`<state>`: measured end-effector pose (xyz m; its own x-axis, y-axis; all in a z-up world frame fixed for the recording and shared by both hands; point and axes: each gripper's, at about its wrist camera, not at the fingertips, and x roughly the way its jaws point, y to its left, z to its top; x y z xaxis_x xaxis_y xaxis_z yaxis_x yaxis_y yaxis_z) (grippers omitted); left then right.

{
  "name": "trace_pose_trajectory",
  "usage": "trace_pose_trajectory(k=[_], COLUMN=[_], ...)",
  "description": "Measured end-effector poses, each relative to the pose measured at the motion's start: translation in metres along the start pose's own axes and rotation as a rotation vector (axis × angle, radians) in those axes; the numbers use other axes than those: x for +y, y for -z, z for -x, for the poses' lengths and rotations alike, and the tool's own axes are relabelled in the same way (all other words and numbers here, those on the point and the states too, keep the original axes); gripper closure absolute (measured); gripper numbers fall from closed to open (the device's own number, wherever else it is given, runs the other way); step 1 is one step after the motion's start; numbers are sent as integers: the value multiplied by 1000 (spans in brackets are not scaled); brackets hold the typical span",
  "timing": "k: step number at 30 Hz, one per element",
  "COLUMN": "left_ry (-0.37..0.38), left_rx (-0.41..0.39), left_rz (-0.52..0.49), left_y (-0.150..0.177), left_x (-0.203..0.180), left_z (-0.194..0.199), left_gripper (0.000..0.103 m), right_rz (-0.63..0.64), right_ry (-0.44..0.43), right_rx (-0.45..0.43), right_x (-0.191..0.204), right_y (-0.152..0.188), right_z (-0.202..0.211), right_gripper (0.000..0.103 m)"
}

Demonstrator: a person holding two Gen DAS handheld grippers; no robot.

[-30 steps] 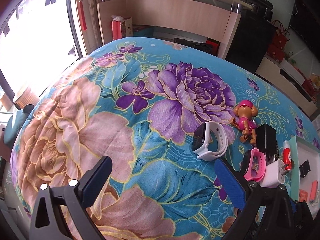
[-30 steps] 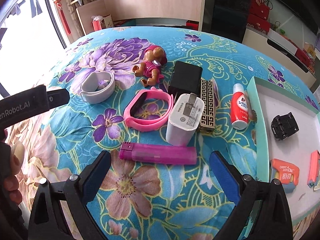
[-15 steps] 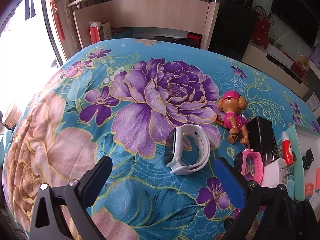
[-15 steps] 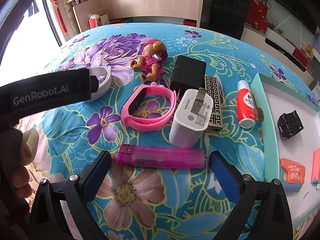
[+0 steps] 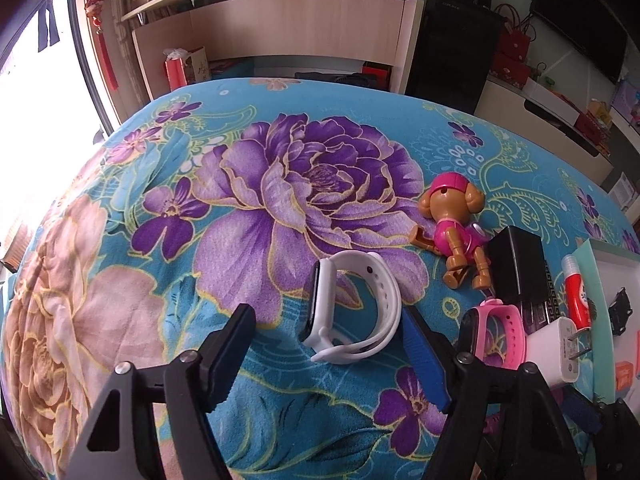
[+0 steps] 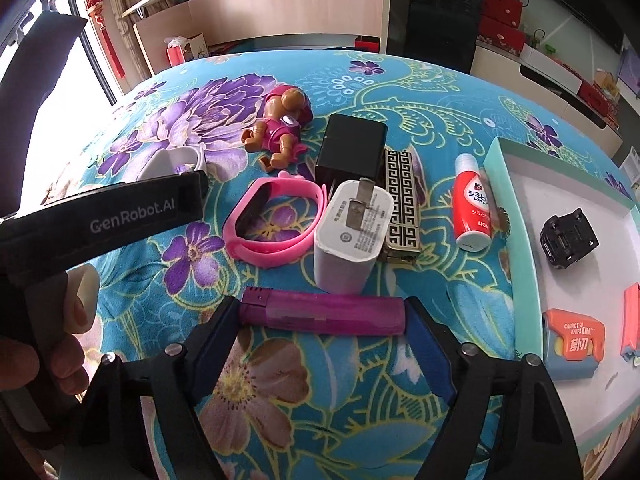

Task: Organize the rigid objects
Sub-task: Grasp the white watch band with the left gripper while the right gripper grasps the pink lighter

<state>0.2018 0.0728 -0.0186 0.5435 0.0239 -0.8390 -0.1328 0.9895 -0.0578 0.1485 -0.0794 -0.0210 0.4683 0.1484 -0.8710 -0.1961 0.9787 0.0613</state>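
Note:
My left gripper is open around a white smartwatch lying on the floral cloth; the right finger is close beside its strap. My right gripper is open, its fingertips at either end of a purple lighter. Beyond it lie a white charger, a pink wristband, a black adapter, a patterned lighter, a red-and-white bottle and a toy dog. The left gripper's body crosses the right wrist view.
A white tray with a green rim stands at the right, holding a black clip, an orange knife tool and a red piece. Shelves and cabinets stand behind the table.
My left gripper has moved right and forward until the white watch sits between its fingers. My right gripper has advanced onto the purple lighter, fingers narrowing toward its ends.

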Motion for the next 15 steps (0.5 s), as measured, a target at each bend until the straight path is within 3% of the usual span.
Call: trace_pose_trajectory(k=[3,15], left_ry=[37,16], left_rx=[-10,-109], left_rz=[0,29], left_y=[0,-4], left_x=[-1,7], left_z=[3,37], left_gripper=[49,51], right_rz=[-10,-51], right_ry=[-5,-4], right_rx=[-3,-82], right_x=[-2,-17], right_y=[0,-6], right_z=[2,29], right_gripper=[21,21])
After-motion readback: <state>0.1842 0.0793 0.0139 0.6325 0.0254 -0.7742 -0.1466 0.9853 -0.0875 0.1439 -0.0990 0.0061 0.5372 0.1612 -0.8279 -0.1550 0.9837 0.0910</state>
